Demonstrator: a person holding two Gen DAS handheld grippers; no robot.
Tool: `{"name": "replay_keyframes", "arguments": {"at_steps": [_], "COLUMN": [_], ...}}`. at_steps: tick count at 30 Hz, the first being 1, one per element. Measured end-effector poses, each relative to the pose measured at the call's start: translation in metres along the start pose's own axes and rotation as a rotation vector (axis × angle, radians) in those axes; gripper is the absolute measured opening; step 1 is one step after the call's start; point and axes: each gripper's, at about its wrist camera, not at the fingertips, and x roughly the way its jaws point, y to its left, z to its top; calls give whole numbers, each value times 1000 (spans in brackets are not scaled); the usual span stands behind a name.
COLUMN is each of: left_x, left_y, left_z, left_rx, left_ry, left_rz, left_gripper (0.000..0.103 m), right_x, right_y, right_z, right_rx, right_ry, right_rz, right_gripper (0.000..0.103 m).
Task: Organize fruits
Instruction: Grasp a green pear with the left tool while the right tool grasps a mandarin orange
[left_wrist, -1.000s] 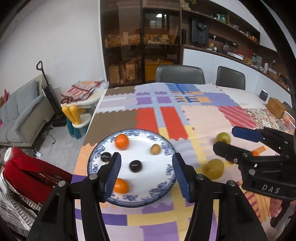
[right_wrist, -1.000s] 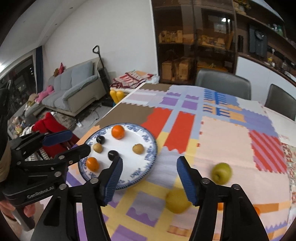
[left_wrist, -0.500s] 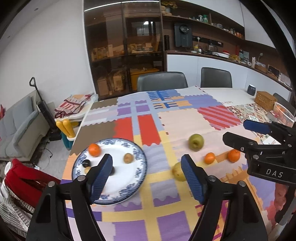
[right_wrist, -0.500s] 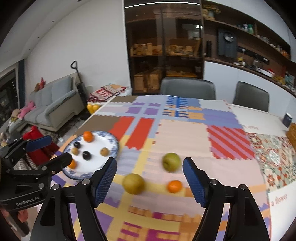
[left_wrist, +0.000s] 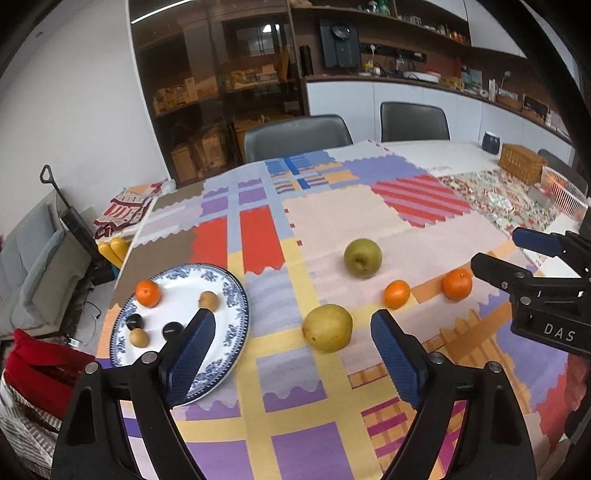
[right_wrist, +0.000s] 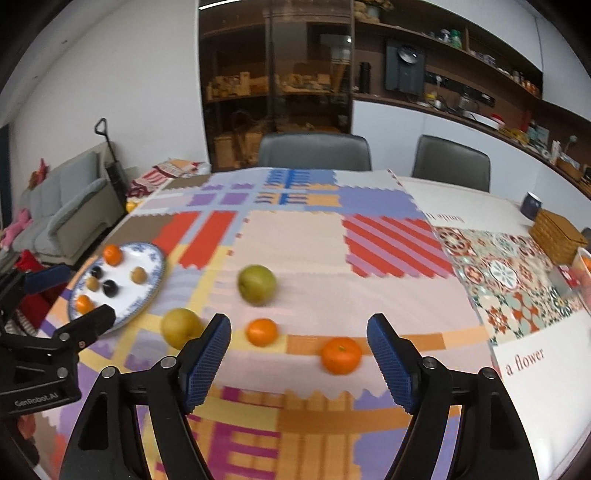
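Our left claw (left_wrist: 291, 343) has just been opening and now stands spread, with nothing pinched; the yellow pear (left_wrist: 327, 327) lies on the cloth (left_wrist: 332, 210) in the gap ahead of its pads, not touched. Our right claw (right_wrist: 298, 349) has also just been opening and is spread and empty — one small orange (right_wrist: 262, 331) sits just ahead between its fingers, a second orange (right_wrist: 341, 355) near the right finger. The green pear (right_wrist: 256, 284) lies farther in, apart from both oranges. The blue-patterned plate (left_wrist: 236, 295) stands close to the left edge of the desk and carries two oranges, two dark fruits and two small brown ones. Between the plate and the loose fruits we see a free strip of cloth, and behind the green pear the cloth is open up to the chairs (right_wrist: 314, 151). On the far right a wicker basket (right_wrist: 556, 236) stands near the edge.
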Motion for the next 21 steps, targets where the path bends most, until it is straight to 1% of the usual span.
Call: {"name": "replay_keyframes", "arguments": {"at_steps": [2,9,21], "left_x": [10,47,96], "left_y": [-4,-11,-17], "left_z": [-3,-6,-9], "left_rx": [6,22,22], "left_ry": [20,96,180], "left_rz": [0,-36,-50], "left_gripper": [86,86,86], "right_x": [6,32,81], "right_y": [-4,-17,-30], "right_z": [-4,-15,-33], "right_rx": [8,36,75], "right_ry": [20,89,207], "right_rz": [-15,-44,-50], "right_gripper": [77,77,77]}}
